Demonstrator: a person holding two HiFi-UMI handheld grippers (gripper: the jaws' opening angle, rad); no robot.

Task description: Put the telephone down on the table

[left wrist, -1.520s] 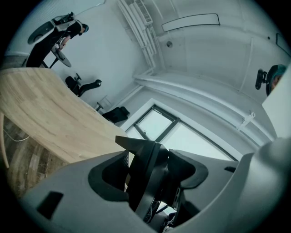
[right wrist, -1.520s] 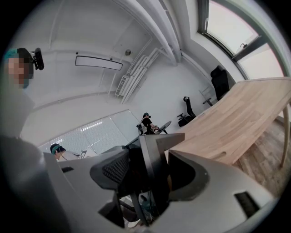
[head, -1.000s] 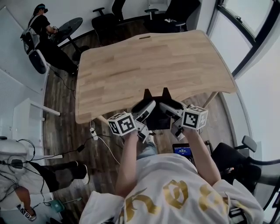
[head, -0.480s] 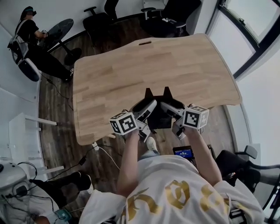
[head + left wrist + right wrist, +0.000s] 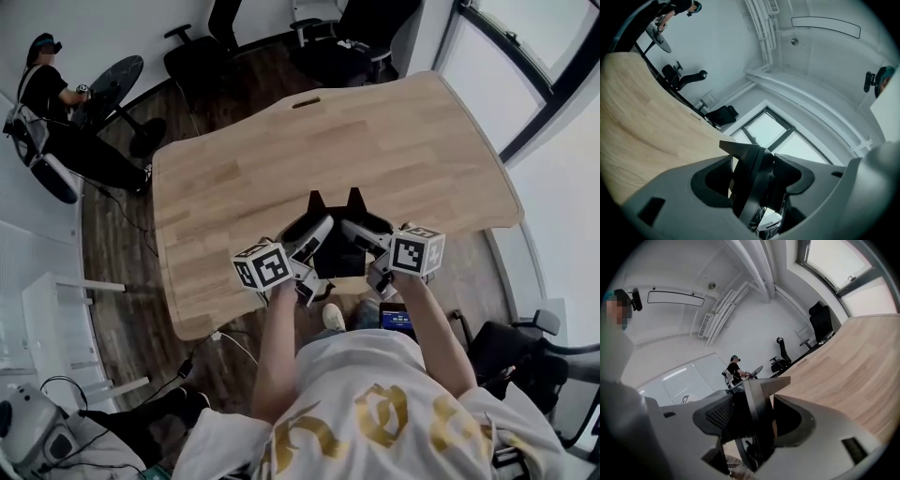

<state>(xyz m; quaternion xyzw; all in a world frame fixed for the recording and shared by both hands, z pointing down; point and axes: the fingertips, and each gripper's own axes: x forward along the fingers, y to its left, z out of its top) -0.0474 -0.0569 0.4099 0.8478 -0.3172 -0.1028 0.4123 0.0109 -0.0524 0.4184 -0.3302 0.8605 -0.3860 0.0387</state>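
The telephone (image 5: 339, 258) is hanging over the counter's (image 5: 281, 159) near edge. I'm holding it between left claw (image 5: 314, 234) and right claw (image 5: 361, 232), each clamped on one side.

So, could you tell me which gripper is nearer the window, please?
Right: the right gripper grips the telephone on the window side; the left gripper grips its opposite side.

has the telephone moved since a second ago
Yes. The telephone has moved forward, now farther in over the table from its near edge.
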